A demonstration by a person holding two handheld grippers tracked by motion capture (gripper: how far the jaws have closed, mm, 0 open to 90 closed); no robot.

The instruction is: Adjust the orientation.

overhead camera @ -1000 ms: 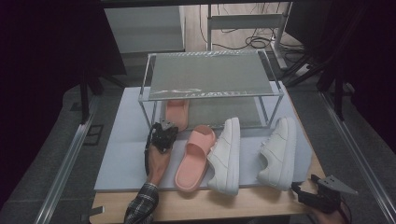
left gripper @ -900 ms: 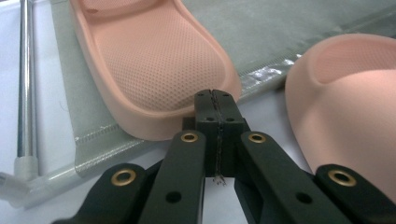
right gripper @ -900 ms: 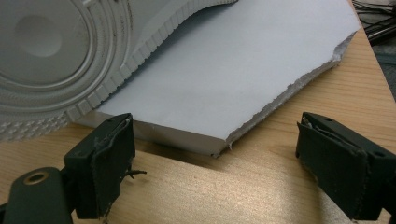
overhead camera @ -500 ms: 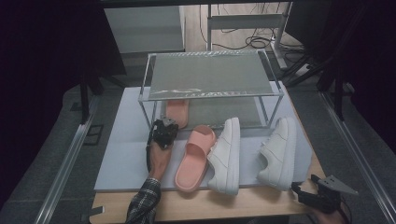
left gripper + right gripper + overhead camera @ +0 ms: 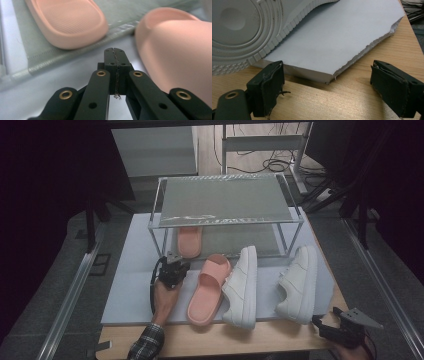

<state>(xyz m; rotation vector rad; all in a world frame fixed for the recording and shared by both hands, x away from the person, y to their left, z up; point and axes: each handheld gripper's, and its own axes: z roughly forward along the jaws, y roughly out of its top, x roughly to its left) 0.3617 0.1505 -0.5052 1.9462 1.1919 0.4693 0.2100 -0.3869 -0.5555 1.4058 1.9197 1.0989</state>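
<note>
Pink foam is what I see first from the high view: a slipper lies sole-down on the pale mat, toe pointing toward the rack, touching the white sneaker on its right. A second pink slipper sits on the rack's lower shelf. My left tongs rest just beside the near slipper's toe end. The right tongs hover at the table's near corner, close to the other white sneaker.

From the left gripper view, my tongs are pressed together with nothing between them; the smooth, rounded slipper bulges at right, the ribbed one ahead.

From the right gripper view, my tongs stand wide apart over bare wood, facing the mat's torn corner and the sneaker's ridged sole.
</note>
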